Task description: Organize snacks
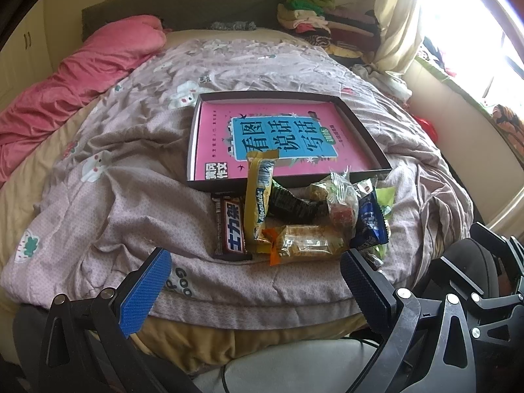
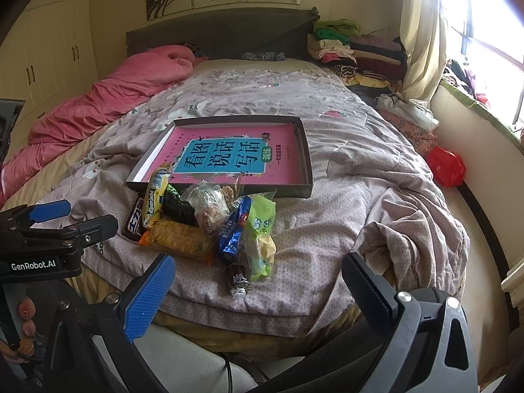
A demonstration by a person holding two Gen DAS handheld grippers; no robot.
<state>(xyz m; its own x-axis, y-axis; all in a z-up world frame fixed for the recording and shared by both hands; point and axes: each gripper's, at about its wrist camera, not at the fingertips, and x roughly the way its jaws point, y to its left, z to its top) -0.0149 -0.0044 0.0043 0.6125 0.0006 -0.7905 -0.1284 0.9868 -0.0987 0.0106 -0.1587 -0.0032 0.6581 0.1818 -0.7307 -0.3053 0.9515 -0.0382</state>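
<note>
A shallow dark box [image 1: 288, 181] [image 2: 294, 191] lies on the quilt with a pink book [image 1: 285, 137] [image 2: 226, 157] flat inside. Against its near wall is a pile of snacks: a brown chocolate bar [image 1: 232, 229] [image 2: 136, 219], a yellow Alpenliebe pack [image 1: 258, 196] [image 2: 157, 196] leaning over the box rim, a clear cracker pack [image 1: 308, 240] [image 2: 178, 237], a blue pack [image 1: 370, 222] [image 2: 234, 232], a green pack [image 2: 260, 229] and a small brown candy [image 2: 239, 278]. My left gripper [image 1: 255, 258] hovers open just short of the pile. My right gripper [image 2: 258, 262] is open near the small candy. Both are empty.
The quilt [image 1: 131, 170] covers a bed with a rumpled pink duvet [image 1: 82, 75] on the left. Folded clothes [image 2: 353, 52] are stacked by the headboard. A curtain [image 2: 422, 32], a window ledge and a red bag [image 2: 447, 165] are on the right. The bed's near edge runs under both grippers.
</note>
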